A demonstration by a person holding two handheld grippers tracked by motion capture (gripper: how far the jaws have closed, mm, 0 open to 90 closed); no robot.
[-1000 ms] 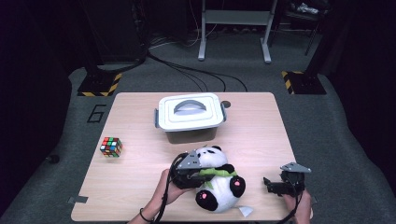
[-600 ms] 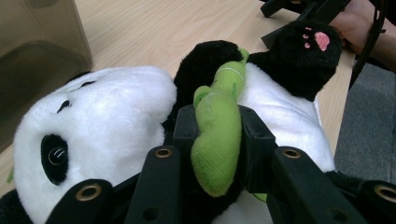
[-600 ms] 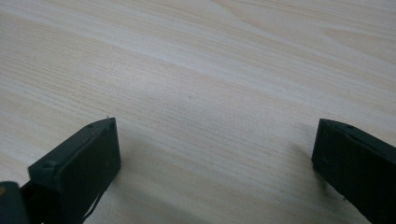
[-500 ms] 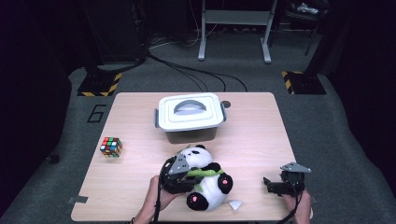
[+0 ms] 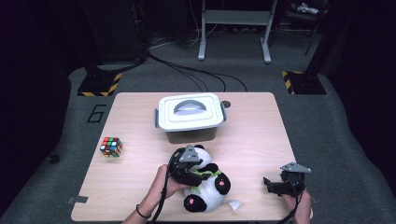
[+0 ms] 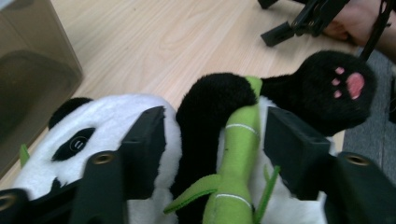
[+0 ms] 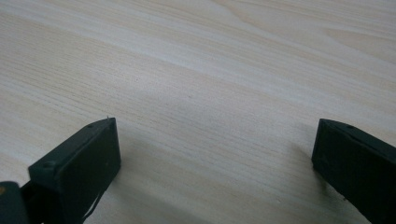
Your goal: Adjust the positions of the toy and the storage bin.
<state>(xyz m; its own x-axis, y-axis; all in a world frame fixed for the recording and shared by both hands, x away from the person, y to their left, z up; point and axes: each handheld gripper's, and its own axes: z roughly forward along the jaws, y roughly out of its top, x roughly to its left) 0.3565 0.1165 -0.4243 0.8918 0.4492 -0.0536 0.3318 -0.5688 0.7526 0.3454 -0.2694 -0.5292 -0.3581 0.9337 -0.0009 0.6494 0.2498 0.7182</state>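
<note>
A black and white plush panda (image 5: 208, 189) with a green bamboo stalk (image 6: 238, 154) lies on its back near the table's front edge. My left gripper (image 5: 194, 173) sits over its chest. In the left gripper view the jaws (image 6: 217, 126) have just been opening and stand apart, straddling the panda's black arm (image 6: 210, 100) and the bamboo without pressing on them. My right gripper (image 5: 272, 185) rests at the front right of the table, open. Bare wood lies between its fingers (image 7: 215, 135).
A white-lidded box (image 5: 190, 114) with a grey handle stands just behind the panda. A Rubik's cube (image 5: 111, 146) sits at the left of the wooden table (image 5: 252, 135). A small white tag (image 5: 233, 204) lies by the panda's foot.
The panda and my left gripper have shifted a little to the left. The left jaws, closed on the panda before, now stand apart. The right gripper has not moved.
</note>
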